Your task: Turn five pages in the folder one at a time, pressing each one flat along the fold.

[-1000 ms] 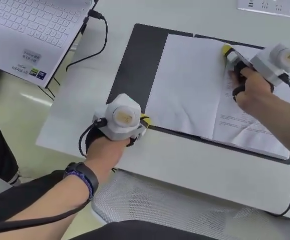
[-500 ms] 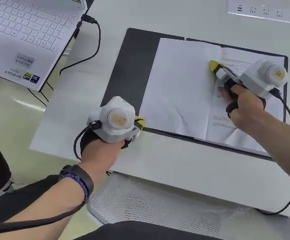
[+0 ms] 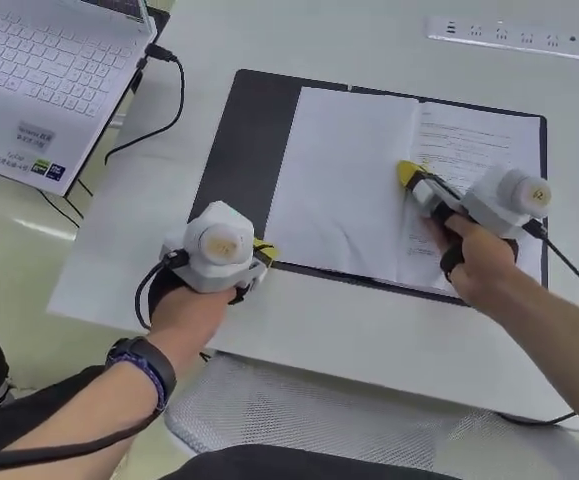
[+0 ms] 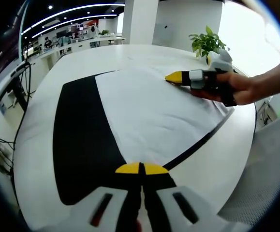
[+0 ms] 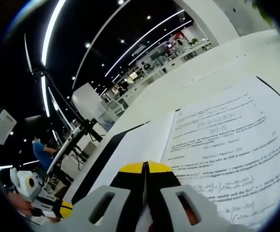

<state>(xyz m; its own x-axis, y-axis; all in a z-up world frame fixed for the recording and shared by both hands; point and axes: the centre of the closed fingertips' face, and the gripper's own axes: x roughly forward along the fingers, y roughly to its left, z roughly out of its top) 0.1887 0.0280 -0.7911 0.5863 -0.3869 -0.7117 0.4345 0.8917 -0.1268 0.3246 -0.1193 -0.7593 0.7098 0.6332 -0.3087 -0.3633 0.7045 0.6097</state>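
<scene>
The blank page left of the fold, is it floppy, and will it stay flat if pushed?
The blank page looks thin and probably floppy: faint ripples show across it, so a push would likely buckle it. It is bound at the fold, where the right gripper rests, so it may spring up there.

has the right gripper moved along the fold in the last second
Yes. The right gripper has slid along the fold toward the folder's near edge, away from its far edge.
</scene>
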